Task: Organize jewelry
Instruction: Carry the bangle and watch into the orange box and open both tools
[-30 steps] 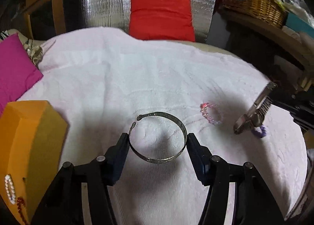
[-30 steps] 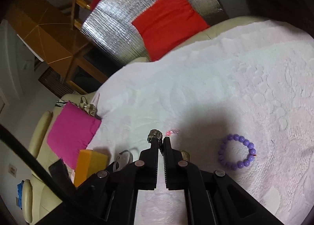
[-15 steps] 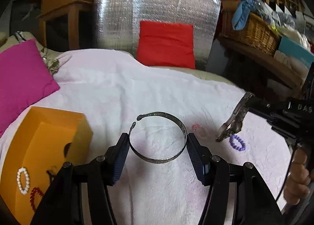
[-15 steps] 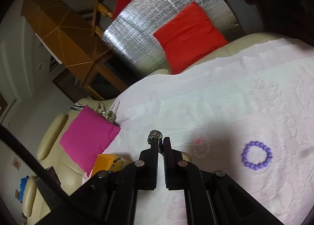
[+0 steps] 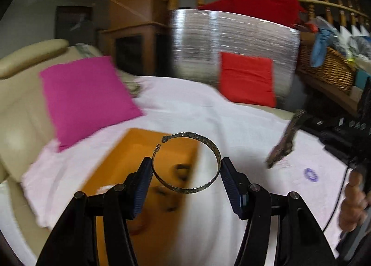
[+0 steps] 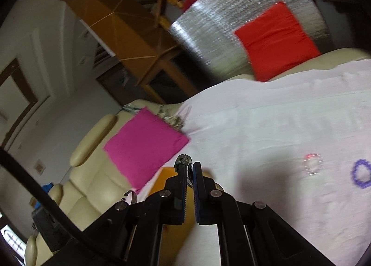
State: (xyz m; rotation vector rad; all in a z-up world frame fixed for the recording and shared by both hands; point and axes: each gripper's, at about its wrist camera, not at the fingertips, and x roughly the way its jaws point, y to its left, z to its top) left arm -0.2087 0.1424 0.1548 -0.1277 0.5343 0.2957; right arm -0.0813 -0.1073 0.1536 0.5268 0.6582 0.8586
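Note:
My left gripper (image 5: 186,169) is shut on a silver cuff bangle (image 5: 206,143) and holds it in the air above the orange jewelry box (image 5: 143,157). My right gripper (image 6: 190,168) is shut on a dark metal bracelet (image 6: 183,160); in the left wrist view that bracelet (image 5: 286,138) hangs at the right, above the white cloth. A purple bead bracelet (image 6: 361,176) and a pink bead bracelet (image 6: 313,163) lie on the cloth; the purple one also shows in the left wrist view (image 5: 311,174). The view is motion-blurred.
A white cloth (image 5: 231,122) covers a cream sofa (image 5: 20,108). A magenta cushion (image 5: 85,96) lies at the left, a red cushion (image 5: 248,80) against a silver panel at the back. A wicker basket (image 5: 329,66) stands at the back right.
Both grippers have lifted and swung left. The orange box has come under my left gripper's bangle. The bead bracelets have slid to the right of both views.

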